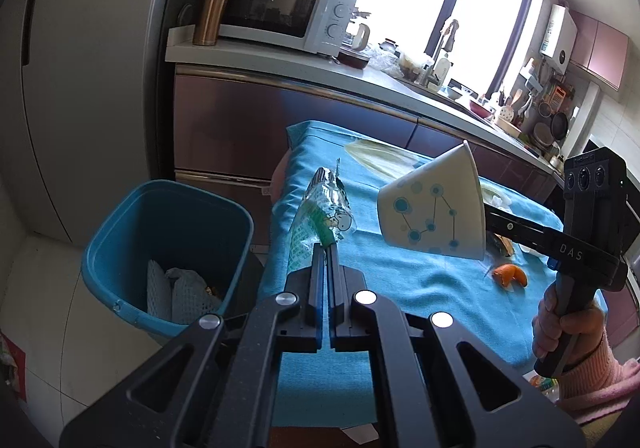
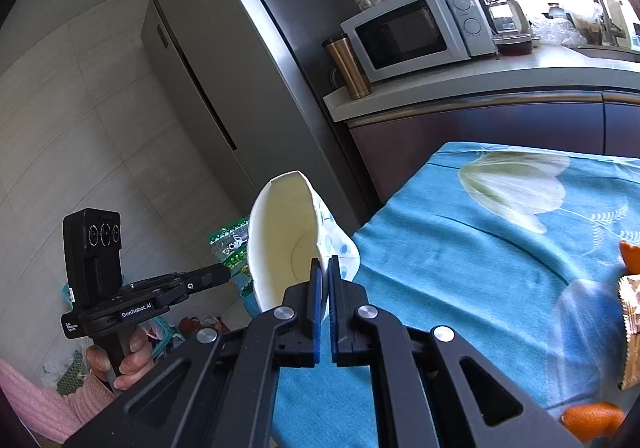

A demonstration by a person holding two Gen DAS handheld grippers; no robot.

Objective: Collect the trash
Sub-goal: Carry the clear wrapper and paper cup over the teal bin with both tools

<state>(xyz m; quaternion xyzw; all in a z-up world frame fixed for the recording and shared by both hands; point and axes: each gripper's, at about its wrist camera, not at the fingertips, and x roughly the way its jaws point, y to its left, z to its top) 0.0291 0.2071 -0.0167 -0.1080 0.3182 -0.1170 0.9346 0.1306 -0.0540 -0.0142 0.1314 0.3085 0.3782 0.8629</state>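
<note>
My left gripper [image 1: 326,248] is shut on a clear plastic wrapper [image 1: 324,208] with green print, held above the table's left edge. Below and to its left stands a blue trash bin [image 1: 132,232] with netting and scraps inside. My right gripper [image 2: 325,266] is shut on the rim of a white paper cup [image 2: 280,240] with blue dot patterns, tipped on its side. In the left wrist view the cup [image 1: 432,208] hangs in the air over the blue tablecloth [image 1: 400,288]. The left gripper [image 2: 224,274] with the wrapper [image 2: 234,248] shows beyond the cup in the right wrist view.
Orange peel [image 1: 510,275] lies on the tablecloth; more peel [image 2: 592,420] and a golden wrapper [image 2: 630,328] sit at the right. A counter carries a microwave [image 1: 280,14] and a copper tumbler [image 1: 212,10]. A tall fridge [image 2: 224,60] stands left of it.
</note>
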